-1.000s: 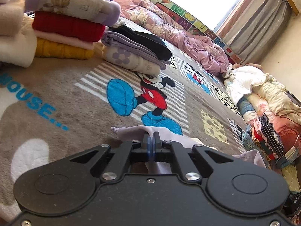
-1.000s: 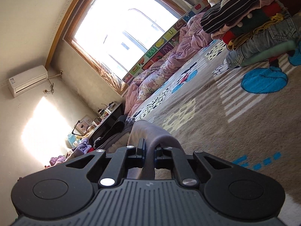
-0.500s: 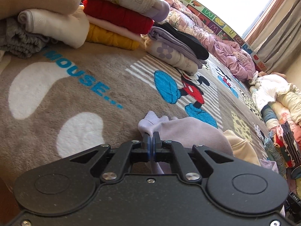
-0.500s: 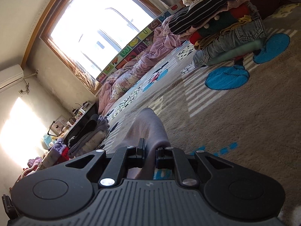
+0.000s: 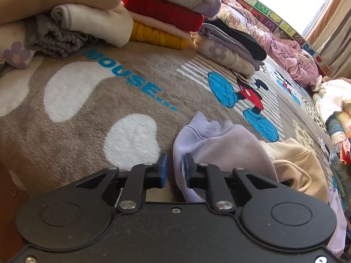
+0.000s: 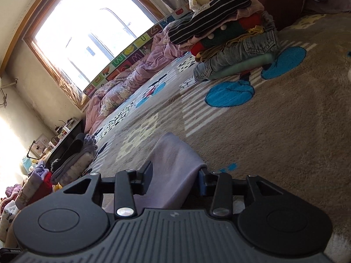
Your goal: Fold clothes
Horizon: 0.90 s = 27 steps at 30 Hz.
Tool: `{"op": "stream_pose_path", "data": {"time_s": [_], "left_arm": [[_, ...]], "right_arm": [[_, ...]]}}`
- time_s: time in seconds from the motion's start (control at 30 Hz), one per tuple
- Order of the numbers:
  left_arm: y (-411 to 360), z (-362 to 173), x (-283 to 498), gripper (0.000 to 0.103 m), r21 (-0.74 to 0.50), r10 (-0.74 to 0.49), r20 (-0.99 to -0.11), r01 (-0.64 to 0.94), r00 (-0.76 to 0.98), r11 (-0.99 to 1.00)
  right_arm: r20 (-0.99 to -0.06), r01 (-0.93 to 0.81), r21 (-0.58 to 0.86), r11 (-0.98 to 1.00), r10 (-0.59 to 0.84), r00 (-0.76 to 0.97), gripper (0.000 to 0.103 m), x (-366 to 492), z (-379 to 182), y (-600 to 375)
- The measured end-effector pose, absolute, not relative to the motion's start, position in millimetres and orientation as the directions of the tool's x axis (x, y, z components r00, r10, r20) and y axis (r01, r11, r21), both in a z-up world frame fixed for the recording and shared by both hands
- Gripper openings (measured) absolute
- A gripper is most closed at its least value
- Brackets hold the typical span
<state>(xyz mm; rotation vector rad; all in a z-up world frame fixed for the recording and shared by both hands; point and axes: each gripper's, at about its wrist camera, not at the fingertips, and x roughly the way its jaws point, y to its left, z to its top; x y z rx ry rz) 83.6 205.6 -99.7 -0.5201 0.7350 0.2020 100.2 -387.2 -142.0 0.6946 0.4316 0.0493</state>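
A lilac sweatshirt lies on the Mickey Mouse carpet, its ribbed cuff bunched toward me and a cream part beside it on the right. My left gripper is open, its jaws slightly apart with a fold of the lilac cloth loose between them. In the right wrist view the same lilac cloth lies flat on the carpet between the wide-open jaws of my right gripper.
Stacks of folded clothes stand at the far left, a smaller pile behind Mickey, and another stack at the far right. A pink quilt lies under the window.
Both grippers were shut on the lilac sweatshirt and carried it lower toward the carpet. Now both have opened and the cloth rests on the carpet.
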Motion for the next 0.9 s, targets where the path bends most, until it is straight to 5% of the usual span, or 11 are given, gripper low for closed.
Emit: {"op": "stream_pose_path", "data": {"time_s": [0.2,0.33,0.4,0.6,0.9], "left_arm": [[211.5,-79.4,78.7,0.03,-0.405,0.01,-0.642,-0.35,0.766,0.845],[203.6,-61.9,78.9,0.047,-0.414,0.002,-0.603,-0.315,0.798,0.854],[196.2,-54.4,82.1,0.048,-0.423,-0.022,-0.587,-0.284,0.809,0.86],[162.6,-39.9,101.6,0.057,-0.457,-0.143,-0.557,-0.158,0.818,0.875],[118.4,-60.8,155.7,0.067,-0.492,-0.278,-0.632,-0.097,0.723,0.865]], "right_arm": [[-0.316,0.064,0.603,0.795,0.164,0.934,0.045,92.6,-124.8,-389.8],[-0.266,0.052,0.58,0.813,0.128,0.956,0.046,87.3,-112.5,-391.8],[-0.239,0.072,0.559,0.826,0.077,0.968,0.053,82.5,-106.5,-394.0],[-0.189,0.092,0.592,0.8,0.027,0.982,0.055,80.8,-102.8,-408.6],[-0.241,-0.078,0.526,0.847,0.237,0.941,0.055,112.8,-93.1,-362.8]]}}
